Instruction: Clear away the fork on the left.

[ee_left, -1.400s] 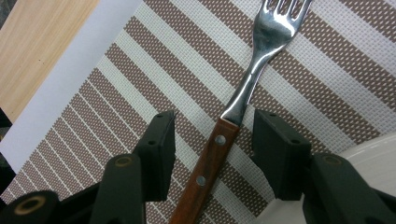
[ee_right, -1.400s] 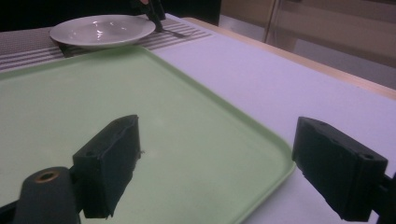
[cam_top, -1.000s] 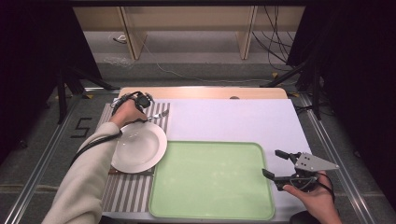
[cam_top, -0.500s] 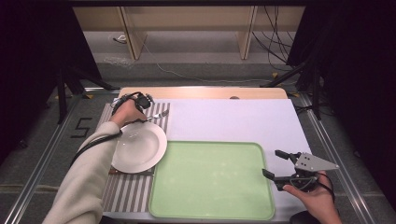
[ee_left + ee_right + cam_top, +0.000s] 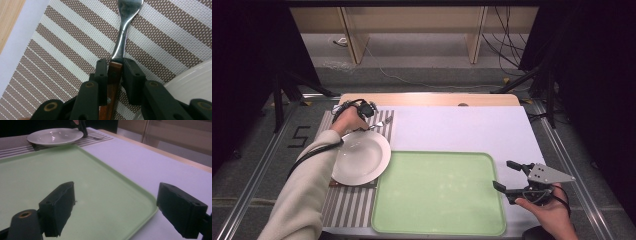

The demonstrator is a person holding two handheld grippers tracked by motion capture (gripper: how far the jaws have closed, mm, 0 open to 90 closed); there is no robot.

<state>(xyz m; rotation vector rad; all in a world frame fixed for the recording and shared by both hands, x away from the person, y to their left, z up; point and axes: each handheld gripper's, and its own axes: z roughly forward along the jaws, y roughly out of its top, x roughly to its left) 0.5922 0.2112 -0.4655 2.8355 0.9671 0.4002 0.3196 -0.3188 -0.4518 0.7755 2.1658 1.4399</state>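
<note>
Closing in on the fork point(image 5: 124, 30) at the far left of the table: left gripper point(image 5: 115, 72), jaws just drawn together around the wooden handle, one pad on each side of it where wood meets metal — whether both pads already press on the wood, hard to tell, a thin gap seeming to remain on one side. Lying flat on the striped mat point(image 5: 62, 50), steel neck and head pointing away from the jaws, handle running back under them. Just right of the handle in the left gripper view, the curved rim of the white plate point(image 5: 195, 80). Seen from above: left gripper point(image 5: 371, 119) at the mat's far end, fork point(image 5: 382, 123) just beyond the plate point(image 5: 362, 157), plate resting on the mat point(image 5: 349, 210) and touching the left edge of the green tray point(image 5: 437, 195). Held at the near right — right gripper point(image 5: 508, 176), jaws spread wide with nothing between them, hovering over the tray's right edge. Under those jaws, the tray's corner point(image 5: 105, 195) and the white sheet point(image 5: 150, 165) beyond it.
</note>
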